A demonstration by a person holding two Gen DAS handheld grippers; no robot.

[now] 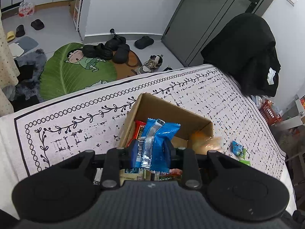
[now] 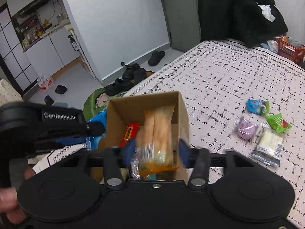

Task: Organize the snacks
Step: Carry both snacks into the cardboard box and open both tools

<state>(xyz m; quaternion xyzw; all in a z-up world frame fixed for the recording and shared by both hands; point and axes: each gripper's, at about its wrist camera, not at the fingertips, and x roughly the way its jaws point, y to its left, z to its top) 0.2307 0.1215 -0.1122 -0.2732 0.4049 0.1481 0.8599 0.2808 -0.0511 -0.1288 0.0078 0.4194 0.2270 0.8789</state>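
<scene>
1. Right now your left gripper (image 1: pixel 150 150) is clamped on the blue snack packet (image 1: pixel 156 143), which hangs over the open cardboard box (image 1: pixel 171 112) near the front edge of the patterned tablecloth (image 1: pixel 76 126); keep the pads pressed until the packet is well below the rim
2. Your right gripper (image 2: pixel 155 150) has its jaws standing apart, and the clear-wrapped orange snack (image 2: pixel 156 133) sits between them without the pads seeming to press on it, so it looks to be dropping into the box; the wrapper is blurred, so judge that with care
3. Let the orange snack settle against the right-hand wall of the box, beside the red packet (image 2: pixel 130 131) already lying inside, before you bring the blue one down, or the two may jam at the opening
4. Lower the blue packet into the free left side, tilt it so it slides flat and does not stand on end, then release
5. Keep both tools clear of the box walls; it is light cardboard and will likely shift on the cloth if nudged
6. Next, look towards the right edge of the cloth, where the blue-green packet (image 2: pixel 256 106), the green packet (image 2: pixel 278 123), the purple snack (image 2: pixel 246 128) and the white snack (image 2: pixel 268 143) wait near one another
</scene>
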